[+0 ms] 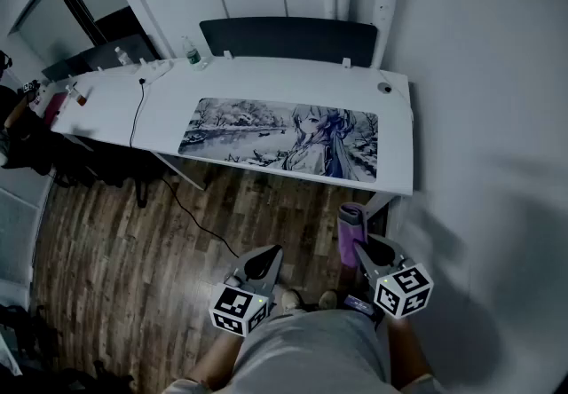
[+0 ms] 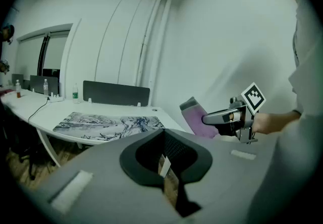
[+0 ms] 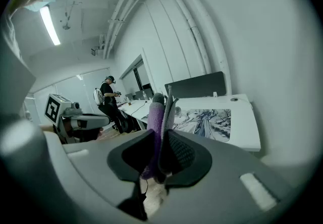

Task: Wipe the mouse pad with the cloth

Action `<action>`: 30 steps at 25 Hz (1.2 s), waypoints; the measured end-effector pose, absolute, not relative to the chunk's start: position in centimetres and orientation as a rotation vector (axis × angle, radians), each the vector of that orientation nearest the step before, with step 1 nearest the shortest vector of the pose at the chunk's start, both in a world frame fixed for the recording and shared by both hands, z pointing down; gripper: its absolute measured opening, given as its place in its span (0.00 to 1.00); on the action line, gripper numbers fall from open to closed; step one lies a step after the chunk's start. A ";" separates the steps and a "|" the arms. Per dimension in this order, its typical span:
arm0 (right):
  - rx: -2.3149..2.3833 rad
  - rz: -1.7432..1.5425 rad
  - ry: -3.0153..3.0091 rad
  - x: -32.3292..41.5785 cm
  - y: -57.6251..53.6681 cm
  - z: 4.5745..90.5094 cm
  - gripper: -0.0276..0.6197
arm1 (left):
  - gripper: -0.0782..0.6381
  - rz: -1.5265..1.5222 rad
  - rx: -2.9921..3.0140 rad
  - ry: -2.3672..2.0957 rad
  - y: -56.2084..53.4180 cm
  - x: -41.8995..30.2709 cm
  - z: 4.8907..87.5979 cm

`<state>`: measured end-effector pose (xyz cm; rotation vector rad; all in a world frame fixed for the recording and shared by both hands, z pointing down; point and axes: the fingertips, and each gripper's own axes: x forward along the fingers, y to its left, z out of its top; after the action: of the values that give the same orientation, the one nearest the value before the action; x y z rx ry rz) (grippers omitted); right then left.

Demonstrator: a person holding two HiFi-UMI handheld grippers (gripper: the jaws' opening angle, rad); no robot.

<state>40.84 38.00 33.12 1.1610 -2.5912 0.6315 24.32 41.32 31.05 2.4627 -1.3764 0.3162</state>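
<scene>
The mouse pad (image 1: 282, 137), printed with a wintry illustrated figure, lay flat on the near side of the white table (image 1: 266, 82), well apart from you and both tools. The purple cloth (image 1: 351, 231) stood upright in your right tool (image 1: 366, 252), whose jaws were closed on its lower part, the fabric pinched between the dark pads (image 3: 182, 155). Your left tool (image 1: 264, 261) had its jaws together with nothing between them. You held both tools close to your body, above the wooden floor (image 1: 115, 224). Past the pad, a dark panel (image 1: 288, 35) stood along the table's far edge. A bottle (image 1: 191, 51) and a black cable (image 1: 138, 113) lay to the left of the pad.
</scene>
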 end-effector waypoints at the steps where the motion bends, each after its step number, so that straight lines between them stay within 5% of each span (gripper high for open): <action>1: 1.155 0.643 -2.587 40.5 38.5 33.2 0.17 | 0.13 0.312 2.454 -1.379 41.7 24.0 31.0; 30: 1.090 0.665 -2.605 35.0 42.3 32.6 0.18 | 0.13 0.255 2.454 -1.357 45.4 20.3 31.3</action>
<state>34.95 42.29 32.65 1.0900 -2.6046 0.6655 20.32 45.38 31.26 2.4536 -1.3571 0.2552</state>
